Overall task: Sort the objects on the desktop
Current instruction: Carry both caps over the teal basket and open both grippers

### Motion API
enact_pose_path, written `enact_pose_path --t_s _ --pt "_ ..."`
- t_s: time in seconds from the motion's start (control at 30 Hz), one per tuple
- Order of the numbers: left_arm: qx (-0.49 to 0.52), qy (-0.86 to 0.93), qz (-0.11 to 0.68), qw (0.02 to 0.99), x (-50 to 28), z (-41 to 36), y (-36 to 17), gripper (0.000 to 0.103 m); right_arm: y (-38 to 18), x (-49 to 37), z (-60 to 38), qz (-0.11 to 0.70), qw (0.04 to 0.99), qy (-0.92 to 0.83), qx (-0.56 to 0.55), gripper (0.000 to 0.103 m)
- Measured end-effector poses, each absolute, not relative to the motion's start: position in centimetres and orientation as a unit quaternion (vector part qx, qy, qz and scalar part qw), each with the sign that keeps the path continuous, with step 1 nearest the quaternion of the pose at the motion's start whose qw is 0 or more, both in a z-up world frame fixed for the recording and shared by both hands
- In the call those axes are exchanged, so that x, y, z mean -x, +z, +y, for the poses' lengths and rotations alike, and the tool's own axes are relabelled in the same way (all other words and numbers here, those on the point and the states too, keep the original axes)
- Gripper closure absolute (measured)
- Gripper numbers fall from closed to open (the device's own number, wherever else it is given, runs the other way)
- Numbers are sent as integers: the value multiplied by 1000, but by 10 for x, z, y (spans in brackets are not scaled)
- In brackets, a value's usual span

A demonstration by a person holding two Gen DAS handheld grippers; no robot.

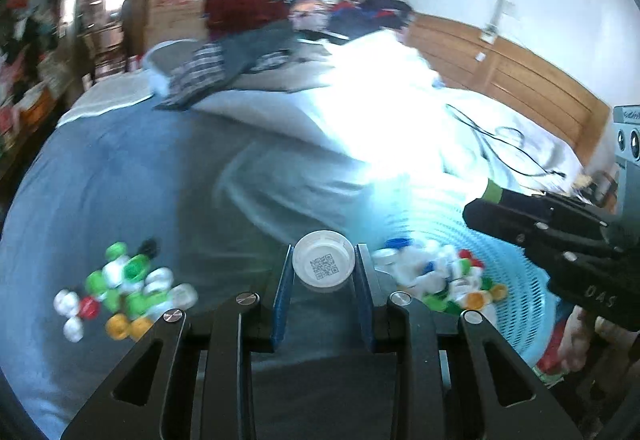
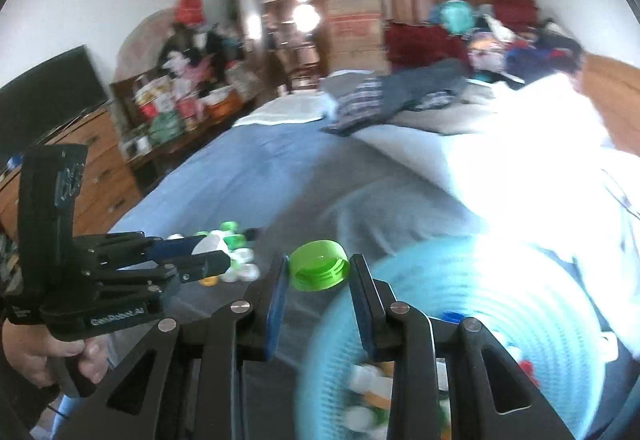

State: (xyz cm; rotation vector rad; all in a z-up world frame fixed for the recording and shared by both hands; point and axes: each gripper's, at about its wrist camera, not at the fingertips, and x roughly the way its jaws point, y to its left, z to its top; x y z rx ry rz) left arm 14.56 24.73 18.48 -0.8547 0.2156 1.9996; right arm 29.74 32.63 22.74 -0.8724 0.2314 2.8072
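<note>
Left wrist view: the left hand-held gripper (image 1: 324,272) is closed on a round white plastic bottle cap (image 1: 323,265), its printed square code facing the camera, the blue pads pressing it from left and right. Beneath it spreads a grey-blue bed cover (image 1: 140,180). On the near left of the bed lies a loose heap of small plastic caps (image 1: 124,290), green, white, yellow, red and one black. To the near right sits a round light-blue slotted plastic basket (image 1: 516,272) with more mixed caps gathered in it. Above the basket's right side the right hand-held gripper (image 1: 490,194) reaches in from the right edge, something green at its tip. A white quilt (image 1: 380,112), glaring in bright light, and a wooden headboard (image 1: 520,76) fill the far right.

Right wrist view: the right hand-held gripper (image 2: 319,272) is clamped on a bright green threaded plastic bottle cap (image 2: 319,270), its open side turned toward the camera. The light-blue basket (image 2: 500,300) lies near and right, directly below, blurred, with caps inside. At the left a person's hand (image 2: 44,356) grips the left hand-held gripper (image 2: 210,252), which holds the white cap (image 2: 208,243) over the cap heap (image 2: 236,240) on the bed. A wooden dresser (image 2: 92,176) stands far left.
</note>
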Motion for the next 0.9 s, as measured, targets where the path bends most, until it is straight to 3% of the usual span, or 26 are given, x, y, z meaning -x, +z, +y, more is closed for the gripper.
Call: enact_pose_path --t_s 0.43,0.9 --pt "362 762 148 517 -192 351 188 78 217 -349 409 121 161 928 315 70" --pt "377 750 165 518 -203 371 173 78 205 -353 414 125 158 924 324 70"
